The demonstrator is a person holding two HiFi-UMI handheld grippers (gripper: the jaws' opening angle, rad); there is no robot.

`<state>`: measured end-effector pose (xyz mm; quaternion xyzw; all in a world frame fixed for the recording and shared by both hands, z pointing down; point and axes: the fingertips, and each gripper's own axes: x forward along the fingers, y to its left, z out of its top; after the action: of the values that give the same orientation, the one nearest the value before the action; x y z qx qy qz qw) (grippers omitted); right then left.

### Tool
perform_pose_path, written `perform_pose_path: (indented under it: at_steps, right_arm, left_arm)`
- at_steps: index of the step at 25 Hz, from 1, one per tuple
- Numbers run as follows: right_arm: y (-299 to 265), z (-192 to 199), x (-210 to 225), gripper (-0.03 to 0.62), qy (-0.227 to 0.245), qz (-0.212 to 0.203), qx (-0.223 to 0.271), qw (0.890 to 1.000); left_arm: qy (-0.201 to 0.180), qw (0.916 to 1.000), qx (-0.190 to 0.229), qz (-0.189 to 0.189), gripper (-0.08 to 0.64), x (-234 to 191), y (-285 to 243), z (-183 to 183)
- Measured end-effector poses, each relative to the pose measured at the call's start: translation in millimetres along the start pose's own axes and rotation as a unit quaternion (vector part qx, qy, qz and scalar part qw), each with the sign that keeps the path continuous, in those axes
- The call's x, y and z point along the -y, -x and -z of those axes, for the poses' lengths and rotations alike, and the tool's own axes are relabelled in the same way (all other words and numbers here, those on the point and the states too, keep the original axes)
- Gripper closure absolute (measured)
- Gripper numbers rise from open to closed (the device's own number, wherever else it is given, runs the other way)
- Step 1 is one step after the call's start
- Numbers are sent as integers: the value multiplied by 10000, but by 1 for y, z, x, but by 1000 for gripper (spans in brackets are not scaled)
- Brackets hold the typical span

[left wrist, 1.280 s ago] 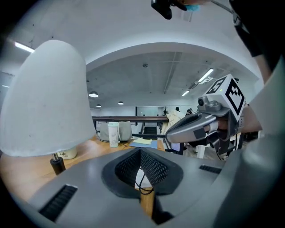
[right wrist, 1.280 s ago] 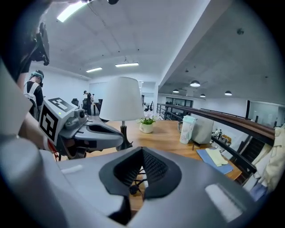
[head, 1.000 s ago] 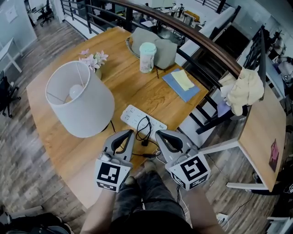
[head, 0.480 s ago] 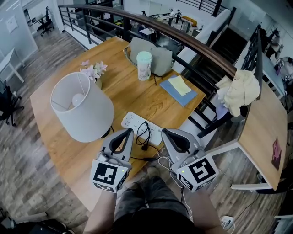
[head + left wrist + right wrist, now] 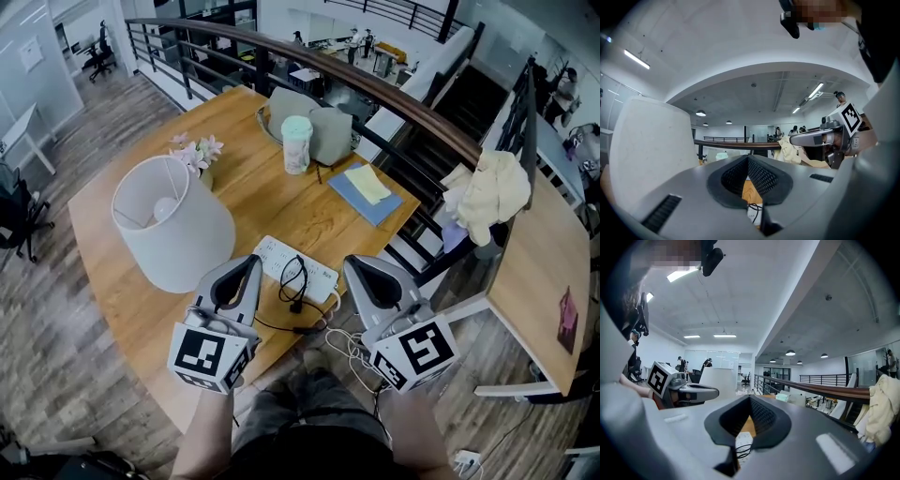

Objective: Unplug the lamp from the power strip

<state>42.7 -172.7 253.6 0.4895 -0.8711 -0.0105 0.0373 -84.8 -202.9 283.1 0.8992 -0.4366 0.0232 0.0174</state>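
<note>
The lamp point(image 5: 173, 225) with its white shade stands on the wooden table point(image 5: 272, 202), left of a white power strip point(image 5: 295, 269). A black cord point(image 5: 293, 281) loops over the strip. I cannot tell whether its plug sits in a socket. My left gripper point(image 5: 253, 261) and right gripper point(image 5: 353, 262) hover level on either side of the strip, both shut and empty. Below the left gripper point(image 5: 748, 158) the strip point(image 5: 753, 213) shows, with the shade point(image 5: 649, 140) at the left. Under the right gripper point(image 5: 750, 397) lies the strip point(image 5: 743, 442).
Flowers point(image 5: 197, 155), a lidded cup point(image 5: 297, 131), a grey bag point(image 5: 319, 117) and a blue notebook point(image 5: 366, 192) sit at the table's far side. A railing point(image 5: 394, 94) runs behind. White cables point(image 5: 352, 347) hang at the near edge. A second table point(image 5: 534, 272) stands right.
Both grippers have risen toward the head camera and spread slightly apart, still shut and empty. The lamp, strip and cord lie as before.
</note>
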Motion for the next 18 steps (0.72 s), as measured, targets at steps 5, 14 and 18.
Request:
perform_pose_path:
  at_steps: [5, 14, 18]
  right_arm:
    - [0, -10, 2, 584, 5, -32, 65, 10000]
    - [-3, -23, 3, 584, 83, -146, 133, 9998]
    - [-4, -32, 6, 584, 30, -182, 234, 9996]
  left_arm:
    - [-5, 9999, 108, -27, 565, 1, 2, -19]
    - [34, 9994, 351, 45, 565, 2, 3, -39]
    - [35, 9993, 358, 113, 565, 2, 3, -49]
